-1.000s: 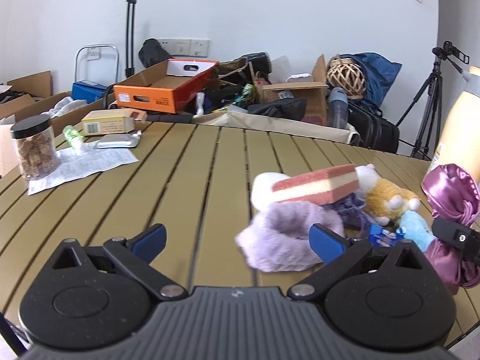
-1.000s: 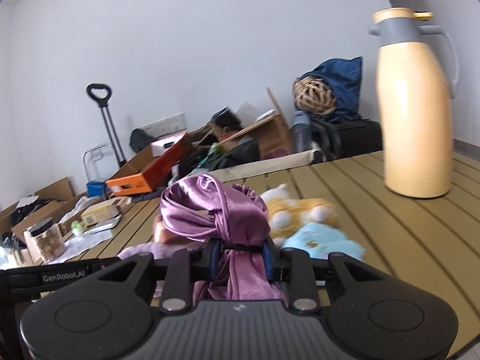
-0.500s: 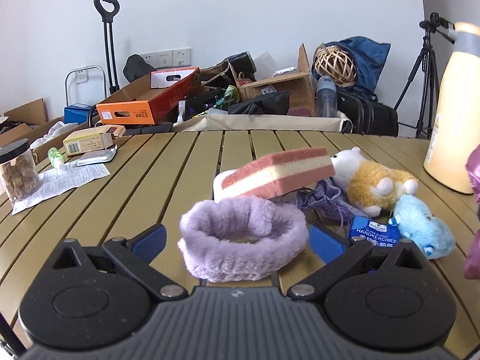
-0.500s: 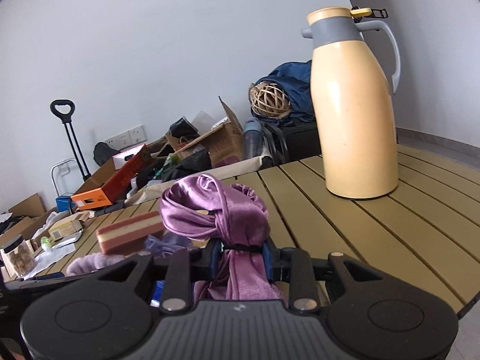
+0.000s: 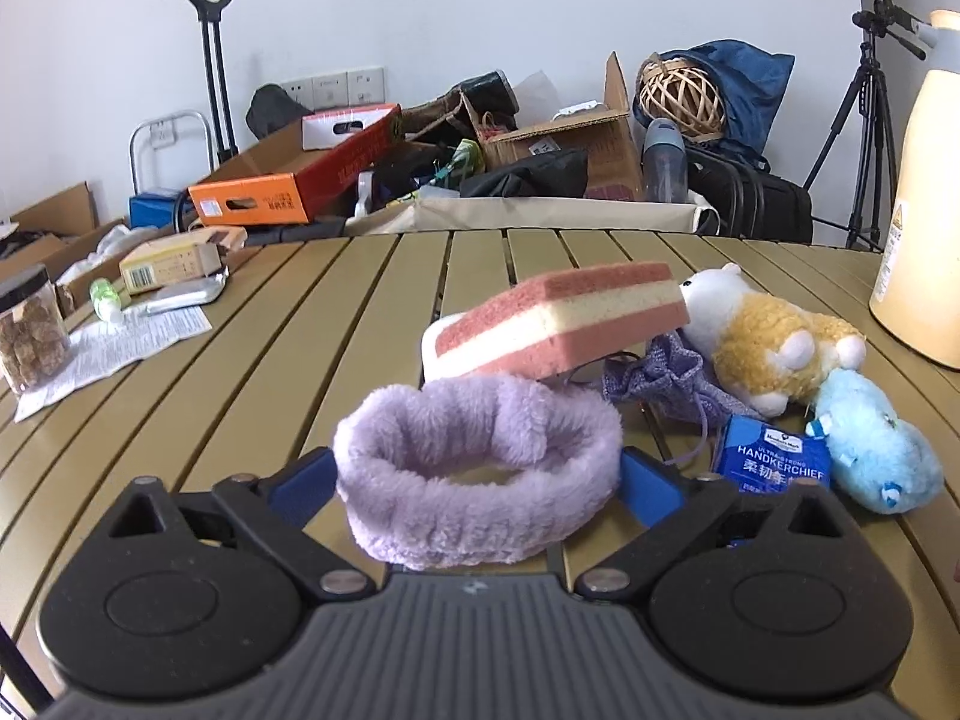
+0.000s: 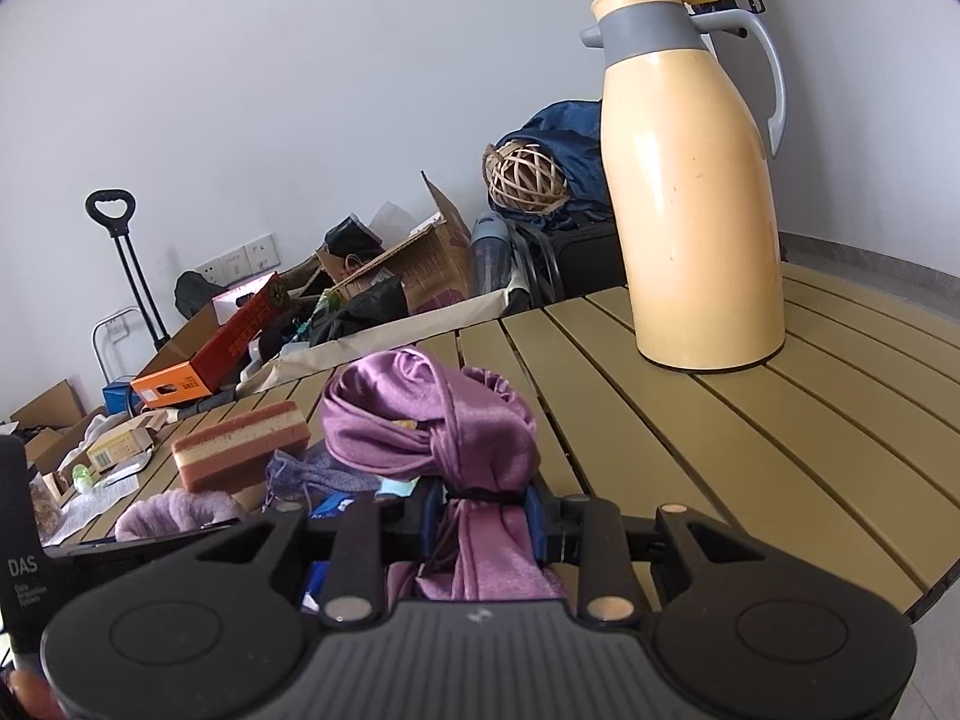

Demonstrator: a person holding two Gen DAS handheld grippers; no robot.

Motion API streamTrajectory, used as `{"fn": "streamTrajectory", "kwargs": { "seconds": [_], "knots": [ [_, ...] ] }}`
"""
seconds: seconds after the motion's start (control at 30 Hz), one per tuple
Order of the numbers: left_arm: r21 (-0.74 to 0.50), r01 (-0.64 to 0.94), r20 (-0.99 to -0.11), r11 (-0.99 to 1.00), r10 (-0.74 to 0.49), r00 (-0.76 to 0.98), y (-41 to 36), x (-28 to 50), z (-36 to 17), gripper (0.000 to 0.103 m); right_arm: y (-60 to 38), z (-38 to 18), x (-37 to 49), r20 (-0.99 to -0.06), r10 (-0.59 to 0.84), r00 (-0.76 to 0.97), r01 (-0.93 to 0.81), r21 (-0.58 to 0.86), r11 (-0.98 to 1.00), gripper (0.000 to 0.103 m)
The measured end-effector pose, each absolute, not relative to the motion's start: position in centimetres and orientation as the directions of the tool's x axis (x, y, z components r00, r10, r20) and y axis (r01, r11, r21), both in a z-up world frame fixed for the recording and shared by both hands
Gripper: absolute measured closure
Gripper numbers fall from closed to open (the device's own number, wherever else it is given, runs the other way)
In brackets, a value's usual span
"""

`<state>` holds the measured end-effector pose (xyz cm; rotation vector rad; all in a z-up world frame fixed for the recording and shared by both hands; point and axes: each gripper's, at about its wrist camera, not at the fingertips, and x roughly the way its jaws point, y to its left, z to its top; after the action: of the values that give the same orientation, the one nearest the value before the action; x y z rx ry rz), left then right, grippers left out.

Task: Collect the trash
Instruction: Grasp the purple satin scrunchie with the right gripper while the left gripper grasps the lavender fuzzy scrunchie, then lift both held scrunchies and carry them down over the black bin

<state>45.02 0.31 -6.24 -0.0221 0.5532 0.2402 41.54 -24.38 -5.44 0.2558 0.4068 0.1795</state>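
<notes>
A fluffy lilac headband (image 5: pixel 477 453) lies on the slatted table between the spread fingers of my left gripper (image 5: pixel 474 477), which is open around it. Behind it are a pink-and-cream sponge (image 5: pixel 561 321), a small purple pouch (image 5: pixel 666 375), a blue handkerchief pack (image 5: pixel 774 459), a yellow plush (image 5: pixel 768 345) and a blue plush (image 5: pixel 873 453). My right gripper (image 6: pixel 483 519) is shut on a shiny purple cloth bundle (image 6: pixel 432 420), held above the table. The sponge (image 6: pixel 243 444) and headband (image 6: pixel 174 513) show to its left.
A tall yellow thermos (image 6: pixel 690 180) stands on the table at the right. A jar (image 5: pixel 30 330), paper sheet (image 5: pixel 114 348), small box (image 5: pixel 171 264) and foil pack lie at the far left. Boxes, bags and a tripod (image 5: pixel 864 132) crowd the floor behind the table edge.
My left gripper moved forward so the headband now sits between its open fingers. My right gripper swung right and up with the purple cloth, nearer the thermos.
</notes>
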Motion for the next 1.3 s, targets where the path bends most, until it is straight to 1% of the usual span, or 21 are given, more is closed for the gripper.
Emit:
{"fn": "streamTrajectory", "kwargs": {
  "seconds": [0.03,0.07,0.1,0.13,0.23,0.3,0.33,0.7,1.3],
  "knots": [
    [0.037,-0.228,-0.523,0.973,0.213,0.825,0.4,45.0,-6.3,0.026,-24.4,-5.4,41.4,-0.366,0.223,0.903,-0.123,0.279,0.952,0.076],
    [0.029,-0.221,-0.524,0.975,0.203,0.827,0.5,44.9,-6.3,0.030,-24.4,-5.4,41.4,-0.366,0.223,0.903,-0.123,0.279,0.953,0.076],
    [0.021,-0.215,-0.523,0.976,0.195,0.830,0.5,44.9,-6.3,0.038,-24.4,-5.4,41.4,-0.366,0.223,0.903,-0.122,0.278,0.953,0.076],
    [0.011,-0.209,-0.521,0.978,0.184,0.833,0.5,44.8,-6.3,0.042,-24.4,-5.5,41.4,-0.367,0.223,0.903,-0.122,0.279,0.953,0.076],
    [0.004,-0.188,-0.513,0.982,0.164,0.842,0.1,44.3,-6.3,0.068,-24.4,-5.4,41.3,-0.367,0.227,0.902,-0.125,0.280,0.952,0.076],
    [0.010,-0.174,-0.503,0.985,0.155,0.850,-0.3,43.8,-6.1,0.077,-24.4,-5.3,41.1,-0.362,0.231,0.903,-0.131,0.281,0.951,0.076],
    [0.011,-0.167,-0.498,0.986,0.151,0.854,-0.4,43.5,-6.0,0.079,-24.4,-5.2,41.0,-0.359,0.233,0.904,-0.133,0.281,0.950,0.076],
    [-0.015,-0.121,-0.470,0.993,0.099,0.877,-0.5,40.9,-4.1,0.080,-24.3,-4.9,40.5,-0.349,0.248,0.903,-0.151,0.283,0.947,0.076],
    [-0.049,-0.059,-0.422,0.997,0.033,0.906,0.1,35.6,-1.1,0.080,-21.8,-3.3,37.2,-0.330,0.325,0.886,-0.248,0.255,0.935,0.076]
  ]
}}
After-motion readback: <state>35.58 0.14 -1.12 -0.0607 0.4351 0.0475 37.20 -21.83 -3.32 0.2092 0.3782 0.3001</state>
